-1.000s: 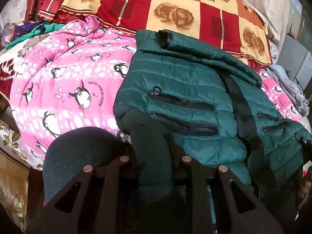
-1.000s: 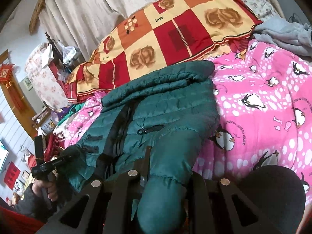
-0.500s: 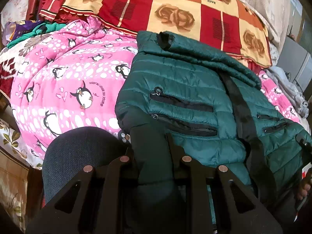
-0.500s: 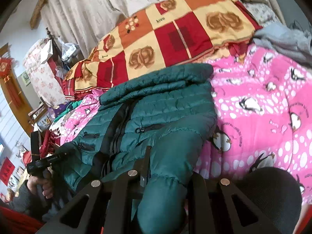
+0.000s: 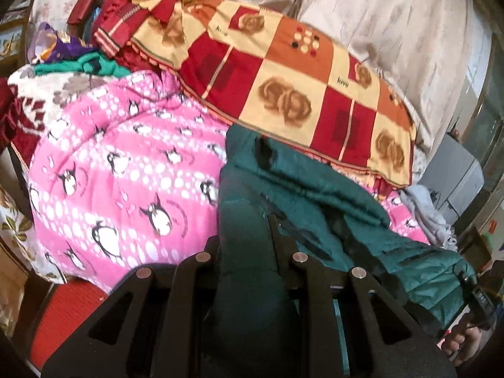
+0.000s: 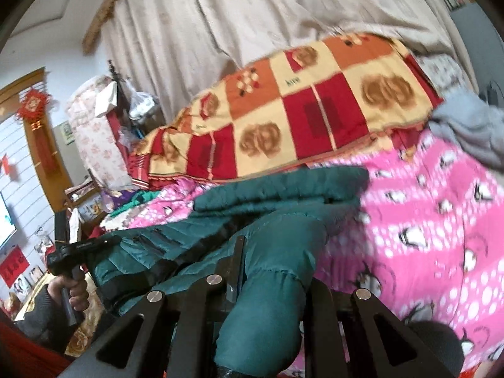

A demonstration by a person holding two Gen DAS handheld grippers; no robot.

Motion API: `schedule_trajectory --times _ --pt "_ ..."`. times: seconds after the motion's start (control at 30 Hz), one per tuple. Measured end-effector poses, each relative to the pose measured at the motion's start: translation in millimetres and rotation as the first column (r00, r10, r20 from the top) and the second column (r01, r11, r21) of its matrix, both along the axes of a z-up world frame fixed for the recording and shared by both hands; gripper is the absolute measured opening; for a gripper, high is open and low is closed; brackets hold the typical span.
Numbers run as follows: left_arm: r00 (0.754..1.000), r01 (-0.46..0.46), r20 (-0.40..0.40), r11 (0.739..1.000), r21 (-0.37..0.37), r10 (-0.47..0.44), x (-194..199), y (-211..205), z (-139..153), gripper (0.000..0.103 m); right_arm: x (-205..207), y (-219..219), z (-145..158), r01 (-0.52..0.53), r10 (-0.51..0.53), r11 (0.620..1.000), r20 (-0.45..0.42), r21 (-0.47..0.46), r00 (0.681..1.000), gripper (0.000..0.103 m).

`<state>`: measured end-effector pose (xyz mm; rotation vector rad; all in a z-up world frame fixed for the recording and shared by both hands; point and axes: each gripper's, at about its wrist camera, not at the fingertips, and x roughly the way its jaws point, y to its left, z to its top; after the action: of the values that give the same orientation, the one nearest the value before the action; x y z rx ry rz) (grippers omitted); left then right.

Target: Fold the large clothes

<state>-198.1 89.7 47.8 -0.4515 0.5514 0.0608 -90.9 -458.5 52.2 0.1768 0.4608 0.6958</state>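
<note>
You are holding the green puffer jacket (image 5: 315, 195) by its lower hem, your left gripper (image 5: 249, 252) clamping one corner and your right gripper (image 6: 271, 271) pinching the other, while the collar end is lying on the pink penguin quilt (image 5: 126, 189) near the checked rose blanket (image 5: 283, 88). It is looking light, puffy and slick, so grips on the stitched hem seams are probably serving you best.

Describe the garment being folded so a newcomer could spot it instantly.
Find the pink penguin blanket covering the bed. Lying on it, in front of the red and yellow checked quilt, is the green jacket. It is the only dark green, puffy, quilted piece, with black zips, and both tools grip it.
</note>
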Motion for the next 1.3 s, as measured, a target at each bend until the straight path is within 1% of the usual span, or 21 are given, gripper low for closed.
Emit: schedule_trajectory --times 0.23,0.43,0.83,1.3 --pt "0.997 -0.001 0.072 1.000 -0.021 0.003 -19.0 7.9 26.8 0.016 -16.8 -5.0 27.3 -0.005 0.003 0.999 0.062 0.039 0.998 0.013" --pt "0.995 0.024 0.097 1.000 0.000 -0.024 -23.4 -1.5 39.1 0.016 -16.7 -11.6 39.3 0.010 -0.015 0.998 0.079 0.061 0.997 0.013" --pt "0.996 0.029 0.088 0.999 -0.015 -0.027 -17.7 0.7 34.0 0.016 -6.2 -14.8 37.5 0.024 -0.028 0.997 0.064 0.068 0.998 0.013" --pt "0.995 0.037 0.088 0.999 -0.014 -0.036 -15.2 2.1 30.8 0.016 -6.4 -8.8 35.8 0.036 -0.041 0.997 0.071 0.070 0.997 0.013"
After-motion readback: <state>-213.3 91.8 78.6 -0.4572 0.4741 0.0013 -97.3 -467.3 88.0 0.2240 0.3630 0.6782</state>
